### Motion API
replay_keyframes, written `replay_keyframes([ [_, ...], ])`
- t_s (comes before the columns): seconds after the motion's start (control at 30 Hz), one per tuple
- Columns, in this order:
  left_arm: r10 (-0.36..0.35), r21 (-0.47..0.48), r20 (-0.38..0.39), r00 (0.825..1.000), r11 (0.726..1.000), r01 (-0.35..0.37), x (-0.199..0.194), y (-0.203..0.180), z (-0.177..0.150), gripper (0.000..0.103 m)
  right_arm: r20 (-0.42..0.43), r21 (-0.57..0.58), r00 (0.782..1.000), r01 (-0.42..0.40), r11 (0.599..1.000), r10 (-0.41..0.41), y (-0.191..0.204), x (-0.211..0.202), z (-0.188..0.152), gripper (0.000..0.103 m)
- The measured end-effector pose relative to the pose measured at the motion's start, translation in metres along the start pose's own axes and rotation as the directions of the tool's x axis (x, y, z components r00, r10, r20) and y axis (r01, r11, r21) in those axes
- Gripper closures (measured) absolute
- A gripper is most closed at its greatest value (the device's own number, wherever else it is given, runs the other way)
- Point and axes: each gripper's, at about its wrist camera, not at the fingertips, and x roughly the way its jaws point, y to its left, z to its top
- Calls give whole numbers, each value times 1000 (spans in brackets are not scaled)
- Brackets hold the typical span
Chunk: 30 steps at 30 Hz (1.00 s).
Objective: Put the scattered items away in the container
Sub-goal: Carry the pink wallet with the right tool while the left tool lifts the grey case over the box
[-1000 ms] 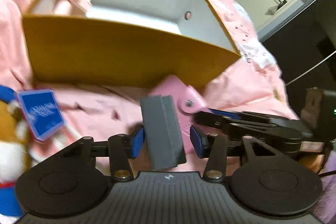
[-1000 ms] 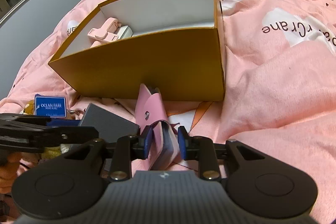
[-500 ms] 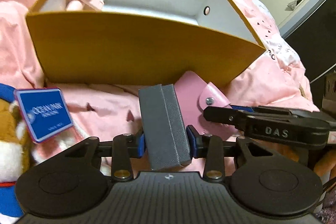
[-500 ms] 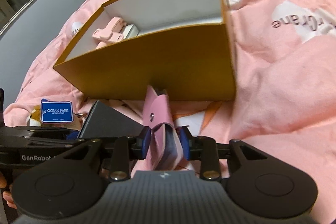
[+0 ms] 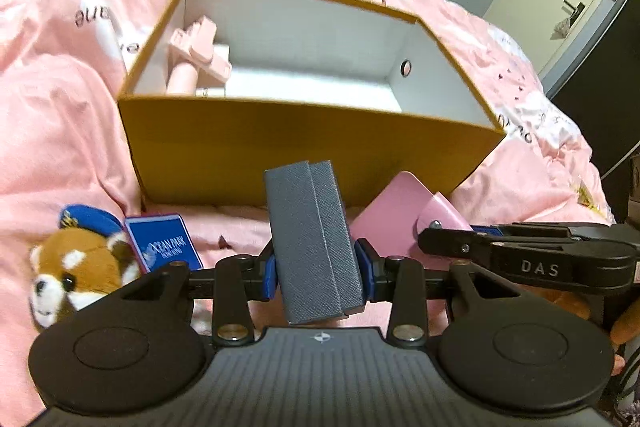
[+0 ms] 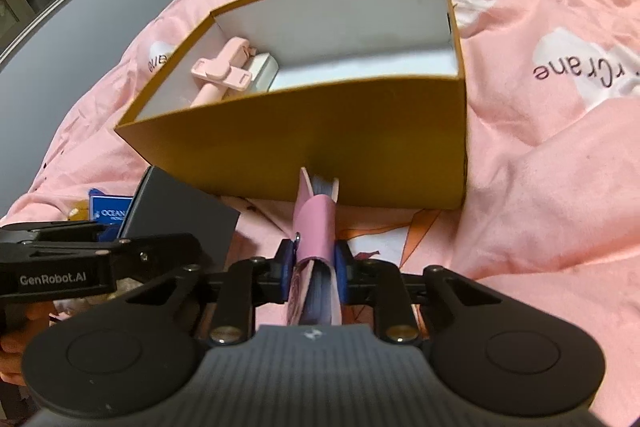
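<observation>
An open orange box (image 5: 304,147) with a white inside stands on the pink bedspread; it also shows in the right wrist view (image 6: 320,155). A pale pink holder (image 5: 198,47) and a white item lie in its left end. My left gripper (image 5: 318,271) is shut on a grey wallet (image 5: 312,239), held upright in front of the box's near wall. My right gripper (image 6: 314,267) is shut on a pink wallet (image 6: 314,227), also held before the near wall. The pink wallet (image 5: 394,219) shows to the right of the grey one.
A red panda plush (image 5: 76,267) with a blue Ocean Park tag (image 5: 164,243) lies on the bedspread at the left, in front of the box. The bedspread (image 6: 540,187) is rumpled around the box. A grey wall and a door are behind.
My left gripper has closed on the grey wallet and lifted it. Both grippers have risen, so more of the box's inside shows. The pink wallet stays gripped.
</observation>
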Motion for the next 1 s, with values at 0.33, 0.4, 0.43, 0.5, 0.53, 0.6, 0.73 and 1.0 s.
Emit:
replay_keyframes([
  [0.33, -7, 59, 106, 994, 998, 0, -41, -3, 23, 59, 121, -34, 992, -40, 999, 44, 33, -56, 20, 80],
  [0.4, -11, 75, 127, 992, 997, 2, -48, -3, 31, 59, 146, -56, 988, -46, 997, 54, 41, -66, 29, 80],
  [0.43, -11, 82, 137, 990, 997, 0, -51, -2, 35, 59, 157, -68, 986, -47, 997, 57, 44, -69, 34, 80],
  [0.5, -8, 96, 162, 987, 995, -7, -56, 1, 46, 59, 175, -90, 983, -46, 995, 61, 50, -74, 47, 80],
  [0.53, -5, 100, 174, 985, 995, -13, -58, 3, 52, 59, 180, -97, 982, -47, 994, 64, 53, -75, 54, 80],
  [0.6, 5, 105, 196, 981, 994, -26, -61, 8, 64, 59, 185, -108, 980, -53, 993, 73, 57, -73, 70, 80],
  [0.73, 43, 119, 222, 974, 990, -71, -55, 19, 92, 59, 212, -148, 976, -20, 989, 51, 68, -62, 101, 80],
  [1.0, 79, 168, 201, 976, 979, -114, -22, 43, 124, 59, 157, -100, 987, -6, 995, 22, 65, 9, 155, 80],
])
